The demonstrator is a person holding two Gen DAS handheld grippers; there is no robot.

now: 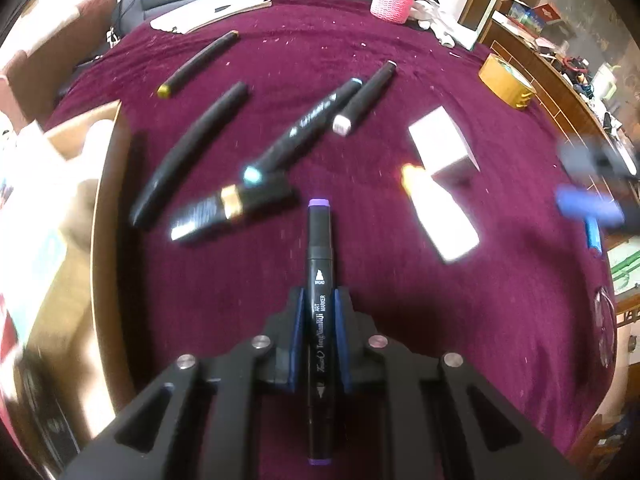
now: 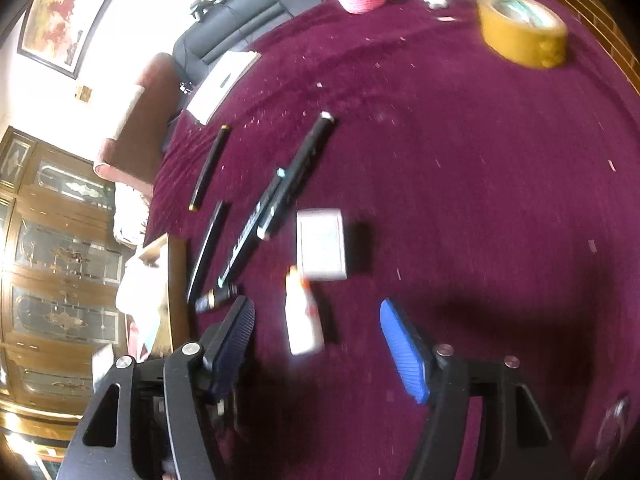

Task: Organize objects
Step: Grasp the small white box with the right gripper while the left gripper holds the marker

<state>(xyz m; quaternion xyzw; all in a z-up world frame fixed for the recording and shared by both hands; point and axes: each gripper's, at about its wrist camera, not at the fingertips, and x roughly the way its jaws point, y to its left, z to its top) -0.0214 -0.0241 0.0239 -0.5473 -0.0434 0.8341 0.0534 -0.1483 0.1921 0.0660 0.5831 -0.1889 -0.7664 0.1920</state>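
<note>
The left gripper (image 1: 319, 320) squeezes the purple-tipped marker (image 1: 319, 280) tight. The right gripper (image 2: 316, 344) is spread wide, holding nothing, over the white bottle (image 2: 303, 320). Past the bottle: a white box (image 2: 321, 243), then black markers (image 2: 296, 168), all on the dark red cloth (image 2: 460, 160).

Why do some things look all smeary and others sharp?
Left wrist view: the purple-capped marker clamped in the left gripper is sharp, while the white bottle and the lipstick smear. Right wrist view: nearly everything is soft, and the tape roll bends near the rounded edge.
</note>
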